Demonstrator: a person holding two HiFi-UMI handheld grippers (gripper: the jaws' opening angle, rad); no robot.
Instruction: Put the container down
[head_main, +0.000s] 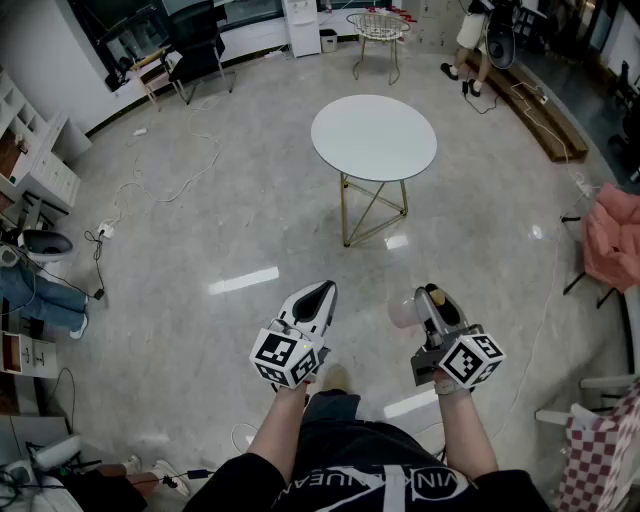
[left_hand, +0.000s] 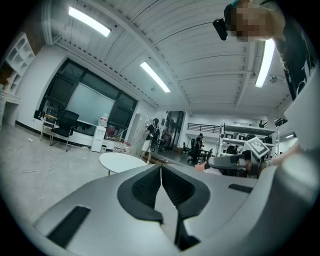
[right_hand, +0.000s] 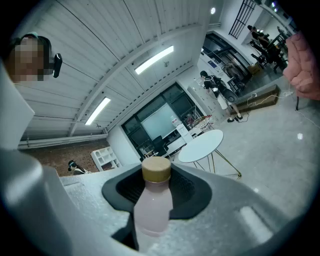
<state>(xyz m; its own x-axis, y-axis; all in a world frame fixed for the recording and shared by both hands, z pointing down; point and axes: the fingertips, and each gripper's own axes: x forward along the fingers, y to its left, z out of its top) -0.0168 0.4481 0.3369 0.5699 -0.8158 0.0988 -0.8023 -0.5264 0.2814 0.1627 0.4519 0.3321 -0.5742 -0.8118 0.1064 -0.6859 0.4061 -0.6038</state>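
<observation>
one pale pink container (right_hand: 151, 207) with a tan cap (right_hand: 156, 170) sits clamped in the right gripper (head_main: 428, 296), apparently about its shoulder, lower right of centre in the head view. we find the left gripper (left_hand: 161, 175) closed and empty. the round white table (head_main: 373, 137) stands well apart, upper centre.

A round white desk (head_main: 373, 137) on thin gold legs (head_main: 374, 208) stands on the glossy grey floor (head_main: 200, 240), and white cables (head_main: 165, 185) trail across the floor to its left. Beyond it are a black office chair (head_main: 197, 45) and a wire chair (head_main: 378, 28), and a person (head_main: 470, 40) stands near a long wooden board (head_main: 535, 115). A pink cloth (head_main: 612, 240) hangs at the right edge, and white shelves (head_main: 35, 150) stand at the left.
</observation>
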